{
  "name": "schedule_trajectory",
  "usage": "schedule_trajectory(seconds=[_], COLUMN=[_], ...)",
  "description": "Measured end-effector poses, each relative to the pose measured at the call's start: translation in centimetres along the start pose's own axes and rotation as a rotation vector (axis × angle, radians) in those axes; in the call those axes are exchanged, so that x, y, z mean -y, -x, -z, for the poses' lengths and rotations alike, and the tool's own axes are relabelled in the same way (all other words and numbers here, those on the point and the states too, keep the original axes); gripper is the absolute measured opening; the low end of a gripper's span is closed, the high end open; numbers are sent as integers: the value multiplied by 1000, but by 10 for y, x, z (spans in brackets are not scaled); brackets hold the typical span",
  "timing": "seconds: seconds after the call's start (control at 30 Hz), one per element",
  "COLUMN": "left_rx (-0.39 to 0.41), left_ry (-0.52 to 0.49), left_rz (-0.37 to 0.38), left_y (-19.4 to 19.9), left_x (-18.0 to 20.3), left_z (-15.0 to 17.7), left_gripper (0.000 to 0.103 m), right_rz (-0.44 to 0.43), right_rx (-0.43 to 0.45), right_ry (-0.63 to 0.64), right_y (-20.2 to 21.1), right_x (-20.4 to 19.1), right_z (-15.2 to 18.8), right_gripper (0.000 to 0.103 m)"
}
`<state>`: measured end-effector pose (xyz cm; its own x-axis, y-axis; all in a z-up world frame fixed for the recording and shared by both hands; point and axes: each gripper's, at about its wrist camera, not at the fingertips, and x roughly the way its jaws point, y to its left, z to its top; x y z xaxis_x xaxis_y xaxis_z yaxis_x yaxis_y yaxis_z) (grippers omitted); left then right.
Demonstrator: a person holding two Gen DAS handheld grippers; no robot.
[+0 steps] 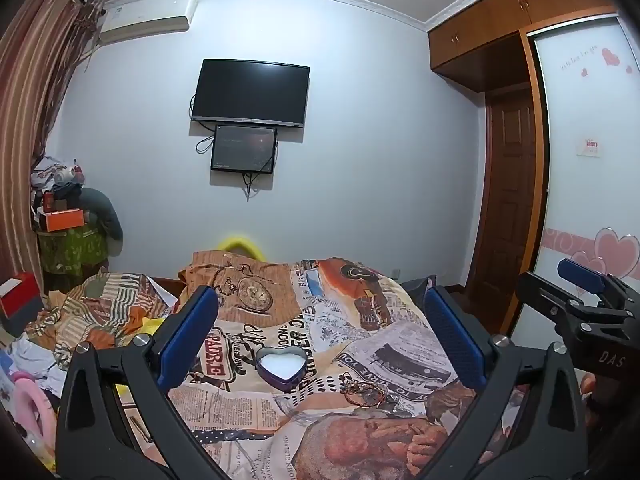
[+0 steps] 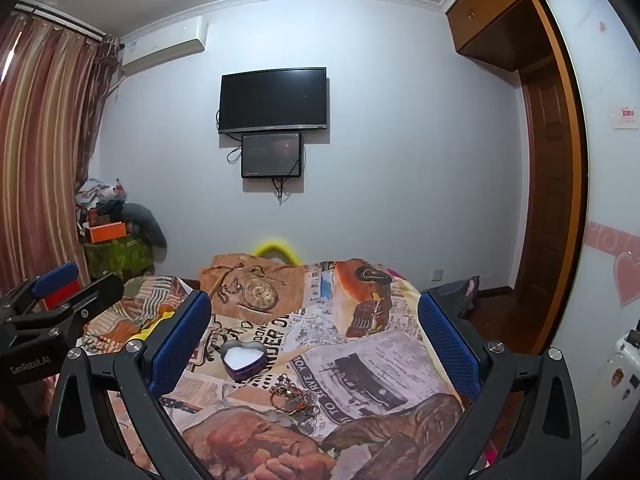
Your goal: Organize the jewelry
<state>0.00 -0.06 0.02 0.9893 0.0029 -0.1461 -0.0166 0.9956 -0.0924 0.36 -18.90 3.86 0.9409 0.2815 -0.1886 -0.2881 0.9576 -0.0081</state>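
A purple heart-shaped tin point(image 1: 281, 367) point(image 2: 244, 360) with a white inside lies open on the newspaper-print bedspread point(image 1: 400, 344) point(image 2: 380, 344). To its right and nearer me lies a small tangle of jewelry point(image 1: 366, 394) point(image 2: 292, 398), bracelets and chains. My left gripper point(image 1: 320, 332) hovers above the bed, jaws wide open and empty, with the tin and jewelry seen between its blue pads. My right gripper point(image 2: 316, 332) is likewise open and empty above the bed. Each gripper shows at the edge of the other's view: the right gripper point(image 1: 588, 292) and the left gripper point(image 2: 60, 284).
Crumpled bedding and clothes point(image 1: 92, 312) lie at the bed's left. A cluttered stand with an orange box point(image 1: 64, 220) is in the far left corner by the curtain. A TV point(image 1: 250, 92) hangs on the wall. A wardrobe point(image 1: 592, 160) and a door are on the right.
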Motion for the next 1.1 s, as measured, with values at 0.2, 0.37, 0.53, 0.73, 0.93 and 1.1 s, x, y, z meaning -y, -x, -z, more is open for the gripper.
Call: schedule_trajectory(seconds=[0.2, 0.37, 0.53, 0.73, 0.93, 1.1], left_rx=[-3, -12, -10, -11, -13, -16], left_ry=[16, 14, 7, 17, 5, -5], left_rz=[2, 2, 2, 9, -7, -14], left_y=[0, 0, -6, -5, -3, -4], left_x=[-2, 2, -2, -3, -2, 2], left_z=[-1, -2, 3, 2, 1, 3], left_gripper=[103, 103, 103, 103, 103, 103], right_rz=[-2, -2, -4, -6, -17, -25], right_rx=[-3, -8, -12, -15, -34, -37], right_ry=[-4, -5, -8, -9, -8, -6], right_y=[-1, -2, -2, -4, -6, -6], right_x=[-2, -4, -5, -8, -7, -8], right_z=[1, -1, 3, 4, 6, 7], right_gripper=[103, 103, 103, 103, 103, 103])
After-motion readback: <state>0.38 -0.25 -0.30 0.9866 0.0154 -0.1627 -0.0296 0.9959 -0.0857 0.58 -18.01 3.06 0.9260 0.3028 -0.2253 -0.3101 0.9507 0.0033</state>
